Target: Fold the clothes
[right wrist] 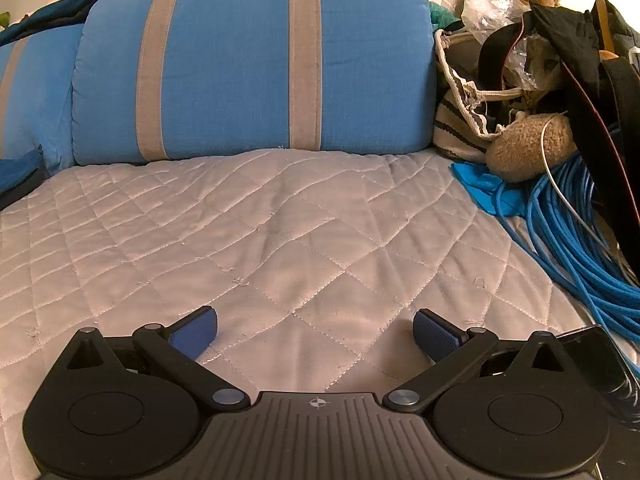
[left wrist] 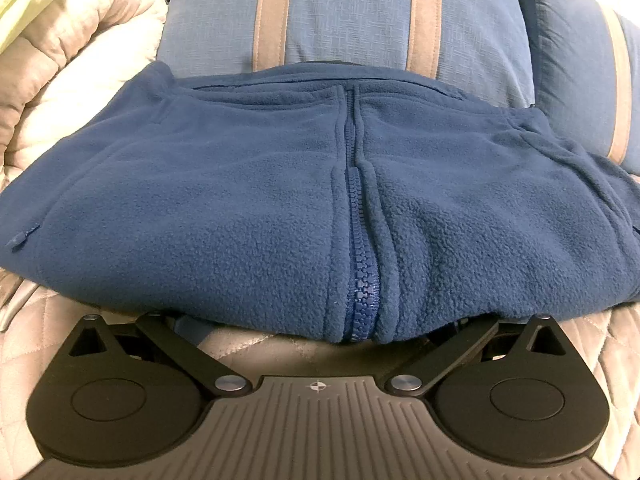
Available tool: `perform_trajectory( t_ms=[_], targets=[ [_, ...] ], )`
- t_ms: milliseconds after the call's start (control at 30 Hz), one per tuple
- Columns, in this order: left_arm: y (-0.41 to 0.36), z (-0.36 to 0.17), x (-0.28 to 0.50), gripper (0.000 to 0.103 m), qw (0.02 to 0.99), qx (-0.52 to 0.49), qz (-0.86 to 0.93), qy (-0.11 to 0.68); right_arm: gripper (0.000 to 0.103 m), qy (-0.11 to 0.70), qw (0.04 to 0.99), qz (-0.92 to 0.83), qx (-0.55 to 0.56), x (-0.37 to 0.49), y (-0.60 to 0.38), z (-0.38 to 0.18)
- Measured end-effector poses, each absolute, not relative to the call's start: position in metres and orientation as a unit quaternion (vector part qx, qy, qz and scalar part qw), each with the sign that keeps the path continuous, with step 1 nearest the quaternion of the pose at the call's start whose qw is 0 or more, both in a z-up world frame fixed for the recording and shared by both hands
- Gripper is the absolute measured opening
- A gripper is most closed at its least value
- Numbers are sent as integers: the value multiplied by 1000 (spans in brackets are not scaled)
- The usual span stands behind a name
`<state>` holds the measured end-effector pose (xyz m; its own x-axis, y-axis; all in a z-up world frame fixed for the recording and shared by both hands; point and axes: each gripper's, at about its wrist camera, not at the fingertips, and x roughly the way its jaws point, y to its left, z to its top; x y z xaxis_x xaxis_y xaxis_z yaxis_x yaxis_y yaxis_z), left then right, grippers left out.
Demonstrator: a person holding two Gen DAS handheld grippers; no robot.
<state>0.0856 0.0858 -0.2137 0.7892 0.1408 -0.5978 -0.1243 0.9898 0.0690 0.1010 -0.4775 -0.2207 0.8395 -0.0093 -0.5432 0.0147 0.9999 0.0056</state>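
Two grippers sit low over the quilted cover (right wrist: 280, 240), and each tells a different part of the story. Nearest in the left wrist view, the left gripper (left wrist: 318, 326) has its arms spread wide, but its fingertips are buried under the front edge of the blue fleece jacket (left wrist: 240, 200), so I cannot tell whether it grips the cloth or merely rests beneath it. The jacket lies on the cover just beyond that gripper, zipped, its zipper (left wrist: 358, 240) running straight away down the middle, the body doubled into a compact block with its sides tucked in. Behind the jacket stands a blue cushion with grey stripes (left wrist: 352, 12), and to the jacket's left a pale padded blanket (left wrist: 80, 60) is heaped. In the right wrist view the right gripper (right wrist: 316, 334) is released, its blue pads (right wrist: 196, 330) wide apart and holding nothing above bare cover, with only a sliver of blue cloth at the far left edge that may be the jacket. Judging by its shape, the folding looks mostly done; perhaps a last fold or a move to a pile remains. The sleeves are out of sight, presumably folded under, and the jacket's right end is cut off by the frame.
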Motion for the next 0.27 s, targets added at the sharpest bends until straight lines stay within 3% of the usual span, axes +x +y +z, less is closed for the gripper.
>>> perform_trajectory(
  t_ms=[267],
  targets=[
    [87,-211,87,103,943,10,70,324,103,293,956,-15,1,103,-475,-219]
  ],
)
